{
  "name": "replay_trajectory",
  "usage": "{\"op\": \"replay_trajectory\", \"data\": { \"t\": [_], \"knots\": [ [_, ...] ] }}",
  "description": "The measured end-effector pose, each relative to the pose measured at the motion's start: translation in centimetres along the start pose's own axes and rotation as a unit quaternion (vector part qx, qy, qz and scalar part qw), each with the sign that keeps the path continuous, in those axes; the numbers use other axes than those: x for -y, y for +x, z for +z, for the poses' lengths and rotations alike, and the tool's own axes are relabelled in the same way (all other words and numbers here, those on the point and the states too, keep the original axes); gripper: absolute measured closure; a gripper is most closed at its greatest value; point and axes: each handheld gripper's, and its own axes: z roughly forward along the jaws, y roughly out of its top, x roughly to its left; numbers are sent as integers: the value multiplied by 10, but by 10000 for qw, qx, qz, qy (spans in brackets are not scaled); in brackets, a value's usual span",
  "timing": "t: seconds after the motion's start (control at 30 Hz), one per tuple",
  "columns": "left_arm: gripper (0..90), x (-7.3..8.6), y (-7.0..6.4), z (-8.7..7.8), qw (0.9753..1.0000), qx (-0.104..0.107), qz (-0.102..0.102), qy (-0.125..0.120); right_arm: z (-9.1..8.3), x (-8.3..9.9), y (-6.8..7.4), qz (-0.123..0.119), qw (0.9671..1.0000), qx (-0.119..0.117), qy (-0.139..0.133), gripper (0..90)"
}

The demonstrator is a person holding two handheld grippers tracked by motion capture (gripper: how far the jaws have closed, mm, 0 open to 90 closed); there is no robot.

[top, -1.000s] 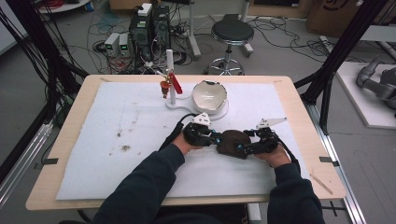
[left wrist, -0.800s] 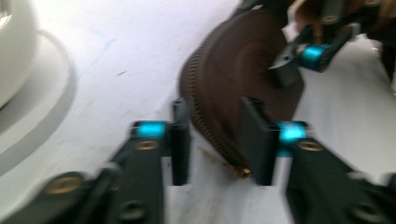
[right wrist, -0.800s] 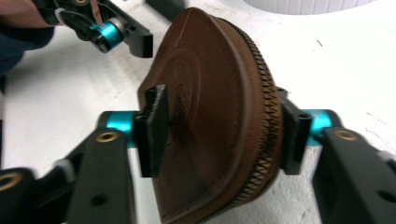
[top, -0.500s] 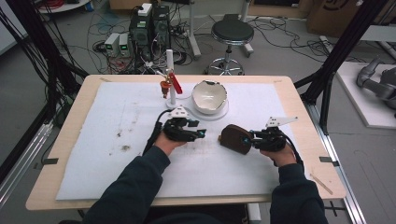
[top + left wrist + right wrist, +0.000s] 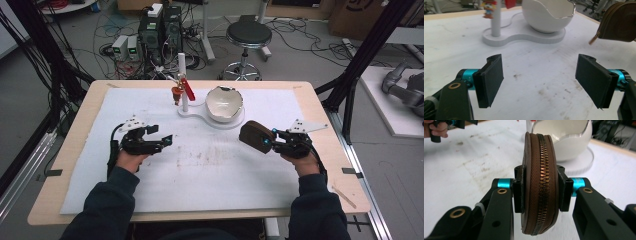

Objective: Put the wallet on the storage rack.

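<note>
Right gripper (image 5: pixel 540 192) clamps the brown zipped pouch (image 5: pixel 539 182) upright, lifted near the table's (image 5: pixel 320 165) right edge; left gripper (image 5: pixel 540 80), jaws wide apart, hovers over bare white mat (image 5: pixel 200 175).

On the wooden counter (image 5: pixel 320 100) lies a white, stained sheet (image 5: pixel 200 165) covering most of its top. At the far middle of the sheet stands a white moulded base with an upright white post (image 5: pixel 182 75) and a white, broken-egg-shaped bowl (image 5: pixel 224 103) beside it; a small red-and-orange figure (image 5: pixel 181 90) hangs at the post. The left tool (image 5: pixel 162 141) is over the sheet's left half, jaws apart with nothing between them. The right tool (image 5: pixel 267 141) is over the right half, clamped on a brown, rounded zip pouch (image 5: pixel 251 135) held off the sheet, well apart from the left tool and near the bowl.
</note>
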Motion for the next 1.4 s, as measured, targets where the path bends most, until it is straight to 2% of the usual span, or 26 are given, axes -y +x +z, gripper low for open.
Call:
{"op": "replay_trajectory", "data": {
  "t": [0.1,0.2,0.4,0.57,0.73,1.0,1.1,1.27,1.4],
  "knots": [
    [224,3,10,-11,9998,-6,-117,-144,2,-10,3,-132,9998,63,-130,663],
    [224,5,18,-16,9994,-136,-229,-201,5,-21,3,-188,9994,136,-255,664],
    [225,6,25,-20,9991,-351,-91,-237,14,-51,0,-300,9986,194,-395,666],
    [225,6,24,-19,9992,-336,32,-232,23,-76,-3,-445,9976,335,-417,666],
    [225,7,24,-18,9993,-309,16,-203,37,-92,-12,-456,9970,436,-450,665],
    [227,8,25,-17,9994,-313,-11,-145,71,-105,-20,-549,9967,522,-280,664],
    [231,9,25,-15,9995,-284,9,-108,85,-107,-22,-585,9966,561,-155,664],
    [232,9,26,-15,9996,-275,-19,-81,105,-106,-24,-599,9961,628,-156,664],
    [233,10,27,-14,9996,-271,-48,-91,119,-106,-27,-576,9961,668,-57,663]
  ]
}}
